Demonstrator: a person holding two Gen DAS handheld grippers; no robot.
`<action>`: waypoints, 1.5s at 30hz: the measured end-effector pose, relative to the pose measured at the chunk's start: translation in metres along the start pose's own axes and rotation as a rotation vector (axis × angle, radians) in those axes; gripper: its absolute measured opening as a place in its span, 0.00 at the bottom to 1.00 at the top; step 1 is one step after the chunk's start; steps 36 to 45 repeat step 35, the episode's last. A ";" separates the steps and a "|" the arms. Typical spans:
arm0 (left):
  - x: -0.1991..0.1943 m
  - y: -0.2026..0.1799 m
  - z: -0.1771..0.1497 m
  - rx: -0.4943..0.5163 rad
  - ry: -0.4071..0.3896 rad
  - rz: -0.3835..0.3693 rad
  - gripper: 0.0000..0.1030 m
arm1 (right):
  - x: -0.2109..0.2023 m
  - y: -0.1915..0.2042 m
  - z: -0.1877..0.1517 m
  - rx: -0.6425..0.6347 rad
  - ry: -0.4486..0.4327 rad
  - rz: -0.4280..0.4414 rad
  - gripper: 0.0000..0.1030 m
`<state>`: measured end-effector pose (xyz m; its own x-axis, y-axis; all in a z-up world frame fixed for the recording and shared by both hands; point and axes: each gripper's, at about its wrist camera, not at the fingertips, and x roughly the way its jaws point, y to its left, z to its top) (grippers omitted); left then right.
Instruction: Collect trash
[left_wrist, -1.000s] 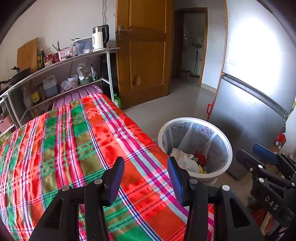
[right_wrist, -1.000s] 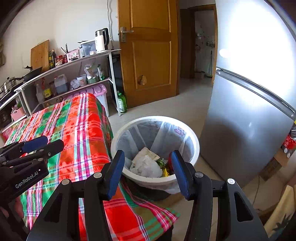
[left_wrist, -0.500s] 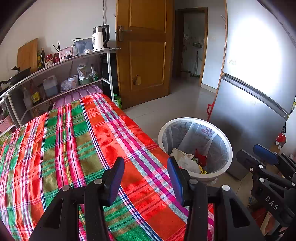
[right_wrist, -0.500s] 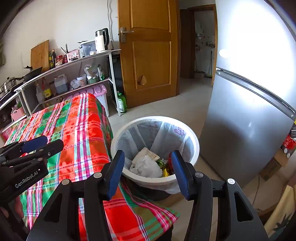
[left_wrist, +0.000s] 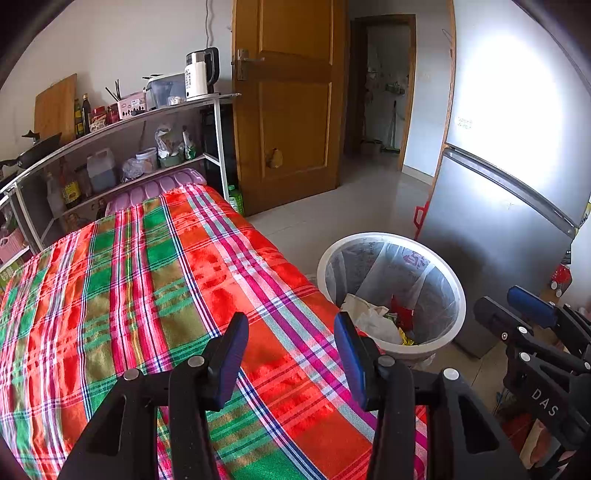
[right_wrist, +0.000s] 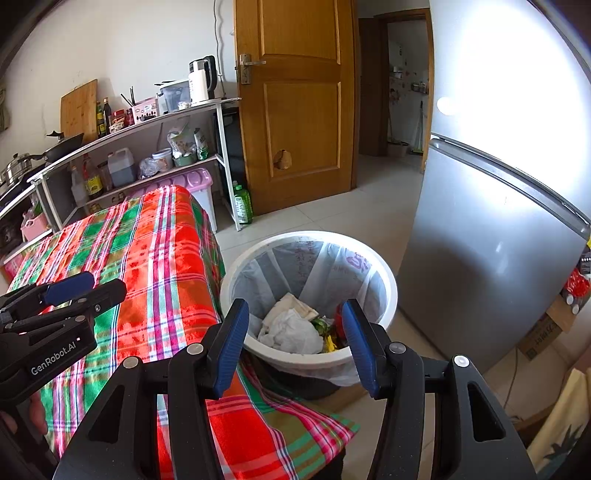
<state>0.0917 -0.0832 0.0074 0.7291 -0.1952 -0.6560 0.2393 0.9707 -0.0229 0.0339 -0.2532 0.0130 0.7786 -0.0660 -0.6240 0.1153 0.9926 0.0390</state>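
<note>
Plaid cloth (left_wrist: 155, 295): red and green, it covers the table under the left claw (left_wrist: 291, 354); no loose trash shows on it in either view.
Left claw: jaws apart, nothing between them. It hangs low over the near part of the cloth, with the blue pads (left_wrist: 236, 354) turned toward the far shelf (left_wrist: 122, 147).
Right claw (right_wrist: 295, 343): also spread, also empty. It hangs at the table corner, and the bin opening sits just ahead, between its 2 pads (right_wrist: 231, 343).
Bin (right_wrist: 384, 269): white, lined with a thin bag, it stands on the floor against the table corner, to the right of the left claw. I think it is put there so that things lifted from the table need only a short way to drop.
Trash (right_wrist: 291, 326): crumpled white paper and some colored wrappers lie at the bottom of the bin, ahead of and below the right claw.
Fridge (right_wrist: 498, 221): grey, to the right of the bin, close behind it.
Stage: I judge the collecting is nearly done or done, because both claws are free and the cloth shows nothing to pick.
Risk: the bin edge is near the right claw, so a careless move could tip it.
</note>
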 end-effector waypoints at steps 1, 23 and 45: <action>0.000 0.000 0.000 0.000 -0.001 0.001 0.46 | 0.000 0.000 0.000 0.001 0.000 0.000 0.52; 0.004 0.004 -0.005 -0.030 0.002 -0.022 0.46 | 0.004 0.000 -0.002 0.001 0.015 -0.009 0.52; 0.002 0.005 -0.004 -0.037 -0.001 -0.011 0.46 | 0.004 0.000 -0.004 0.003 0.014 -0.013 0.52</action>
